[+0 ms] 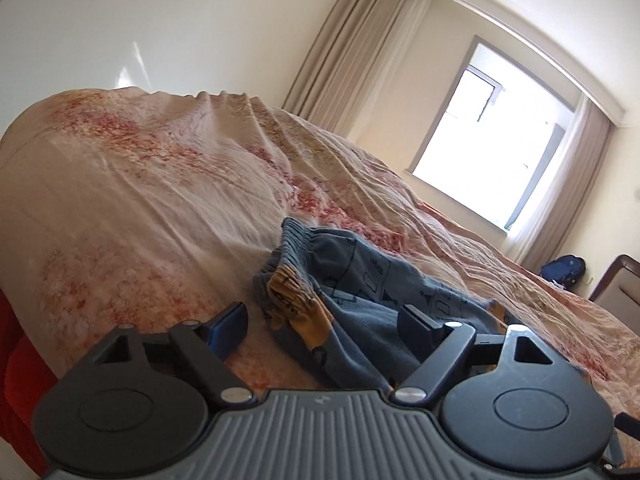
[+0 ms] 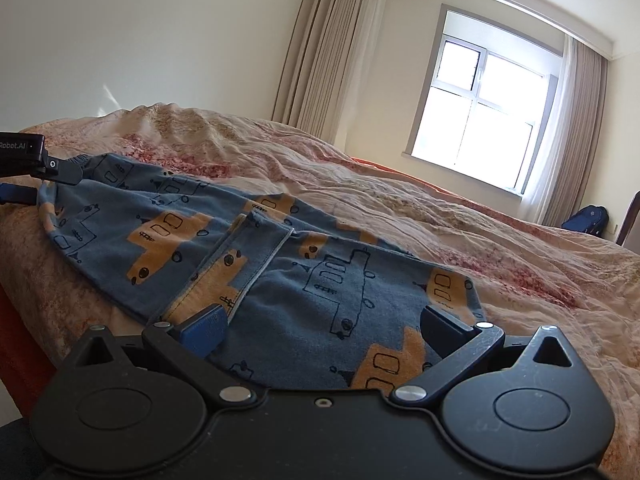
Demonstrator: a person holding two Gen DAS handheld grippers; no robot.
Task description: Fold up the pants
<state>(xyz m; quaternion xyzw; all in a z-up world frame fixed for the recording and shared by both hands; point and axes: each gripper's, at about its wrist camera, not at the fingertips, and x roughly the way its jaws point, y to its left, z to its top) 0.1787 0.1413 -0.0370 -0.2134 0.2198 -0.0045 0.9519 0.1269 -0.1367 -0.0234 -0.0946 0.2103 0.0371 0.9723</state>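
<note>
Small blue pants (image 2: 256, 248) with orange vehicle prints lie spread on the bed, the legs doubled over each other. In the left wrist view the elastic waistband end (image 1: 320, 276) is bunched in front of my left gripper (image 1: 326, 322), which is open with its fingers either side of the cloth. My right gripper (image 2: 324, 322) is open over the leg end of the pants, nothing held. The left gripper also shows in the right wrist view (image 2: 28, 164) at the waistband, far left.
The bed has a wrinkled peach and red patterned cover (image 1: 160, 184) with a red sheet at its edge (image 1: 16, 360). A bright window (image 2: 484, 120) with beige curtains is behind. A blue bag (image 2: 588, 220) and a chair stand at the far right.
</note>
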